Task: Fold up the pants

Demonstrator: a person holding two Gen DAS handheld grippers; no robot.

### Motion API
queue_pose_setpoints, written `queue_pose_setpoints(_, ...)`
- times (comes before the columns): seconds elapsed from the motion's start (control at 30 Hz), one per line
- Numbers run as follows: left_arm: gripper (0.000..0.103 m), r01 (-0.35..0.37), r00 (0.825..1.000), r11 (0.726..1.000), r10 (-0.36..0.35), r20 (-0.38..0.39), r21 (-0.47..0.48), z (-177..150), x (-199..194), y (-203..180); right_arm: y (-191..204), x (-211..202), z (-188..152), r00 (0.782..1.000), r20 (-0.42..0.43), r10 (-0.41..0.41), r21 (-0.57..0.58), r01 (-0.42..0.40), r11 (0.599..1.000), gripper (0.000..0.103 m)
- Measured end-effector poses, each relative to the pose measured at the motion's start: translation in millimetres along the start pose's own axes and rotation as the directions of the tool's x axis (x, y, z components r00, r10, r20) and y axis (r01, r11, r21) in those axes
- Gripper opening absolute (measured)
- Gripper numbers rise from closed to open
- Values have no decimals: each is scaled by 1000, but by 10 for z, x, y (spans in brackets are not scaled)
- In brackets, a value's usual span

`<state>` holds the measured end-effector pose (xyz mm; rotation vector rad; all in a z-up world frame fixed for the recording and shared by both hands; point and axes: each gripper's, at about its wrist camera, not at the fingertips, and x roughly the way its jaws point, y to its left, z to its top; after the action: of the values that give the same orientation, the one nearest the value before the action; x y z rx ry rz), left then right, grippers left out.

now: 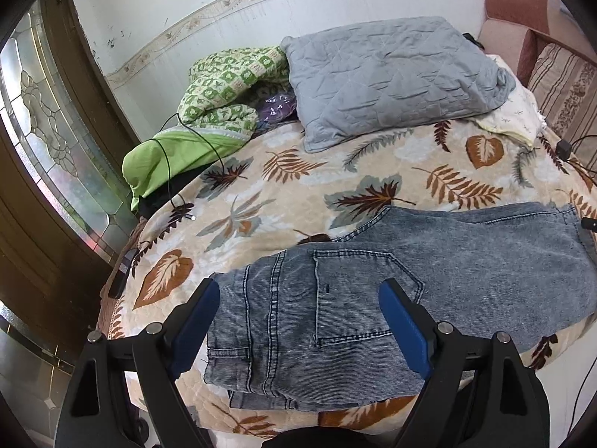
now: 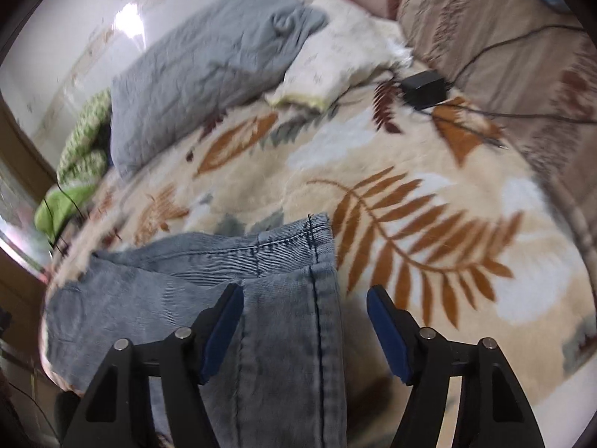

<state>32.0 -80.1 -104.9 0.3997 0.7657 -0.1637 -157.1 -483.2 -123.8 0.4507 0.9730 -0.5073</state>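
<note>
Bed [image 1: 261, 201], leaf blanket: jeans [image 1: 373, 298] laid lengthwise along near edge, halved already. Left gripper [image 1: 298, 321] released, poised over waistband; right gripper [image 2: 304, 321] released, over hem. Best pinched through both layers at each end, then lifted evenly.

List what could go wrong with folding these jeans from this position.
1. The jeans lie at the bed's near edge, the waist partly overhanging; a pull toward the person may drag them off the leaf-print blanket.
2. The right gripper is open over the stacked leg hems; its fingers might catch only the top layer.
3. A black cable and charger lie on the bed and may snag a swung leg.
</note>
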Motion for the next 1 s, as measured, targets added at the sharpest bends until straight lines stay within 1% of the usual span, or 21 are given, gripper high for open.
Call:
queue_pose_setpoints(0.07, 87, -13, 1000, 1000, 13, -14, -9, 1, 54, 25, 25, 132, 22, 999, -52, -12, -26, 11, 1000, 58)
queue_pose_setpoints(0.1, 87, -18, 1000, 1000, 18, -21, -15, 0, 78, 39, 46, 176, 22, 997, -72, -19, -45, 16, 999, 51)
queue_pose_setpoints(0.17, 87, -30, 999, 999, 28, -40, -32, -6, 137, 71, 128, 233, 1, 994, -91, -64, -107, 55, 993, 48)
queue_pose_setpoints(0.23, 87, -38, 998, 998, 36, -54, -45, -14, 181, 102, 141, 228, -4, 990, -88, -110, -137, 97, 986, 30)
queue_pose_setpoints(0.27, 87, -44, 997, 998, 41, -59, -49, -24, 203, 118, 138, 208, -2, 988, -88, -125, -146, 112, 983, 26)
queue_pose_setpoints(0.3, 87, -50, 997, 997, 47, -64, -51, -33, 224, 129, 146, 187, 5, 987, -84, -138, -159, 123, 980, 16)
queue_pose_setpoints(0.33, 87, -56, 996, 997, 53, -70, -52, -43, 242, 143, 178, 158, 9, 983, -79, -163, -191, 146, 971, 14)
queue_pose_setpoints(0.47, 87, -78, 993, 995, 72, -95, -67, -82, 308, 222, 315, 64, 73, 979, -51, -196, -264, 176, 948, 13)
queue_pose_setpoints(0.7, 87, -123, 987, 987, 110, -120, -105, -130, 421, 427, 358, -34, 479, 984, 15, -177, -226, 176, 958, 12)
queue_pose_setpoints(0.73, 87, -131, 985, 985, 117, -125, -111, -140, 453, 463, 381, -22, 528, 983, 19, -184, -224, 184, 957, 5)
queue_pose_setpoints(0.8, 87, -155, 980, 979, 135, -148, -131, -175, 536, 557, 393, 19, 616, 974, 45, -222, -222, 226, 948, 3)
queue_pose_setpoints(0.83, 87, -161, 978, 976, 138, -160, -144, -202, 581, 613, 365, 64, 641, 973, 41, -227, -210, 231, 950, 3)
queue_pose_setpoints(0.87, 87, -167, 975, 974, 141, -169, -152, -232, 623, 658, 313, 131, 641, 975, 19, -220, -190, 219, 957, 3)
queue_pose_setpoints(0.93, 87, -193, 968, 968, 160, -194, -163, -302, 729, 763, 222, 299, 575, 971, -24, -239, -176, 231, 957, 3)
queue_pose_setpoints(0.97, 87, -202, 965, 965, 166, -202, -169, -334, 778, 815, 180, 353, 532, 971, -45, -236, -166, 226, 960, 3)
queue_pose_setpoints(1.0, 87, -210, 963, 962, 172, -209, -175, -365, 822, 868, 118, 397, 483, 975, -73, -210, -137, 199, 970, 3)
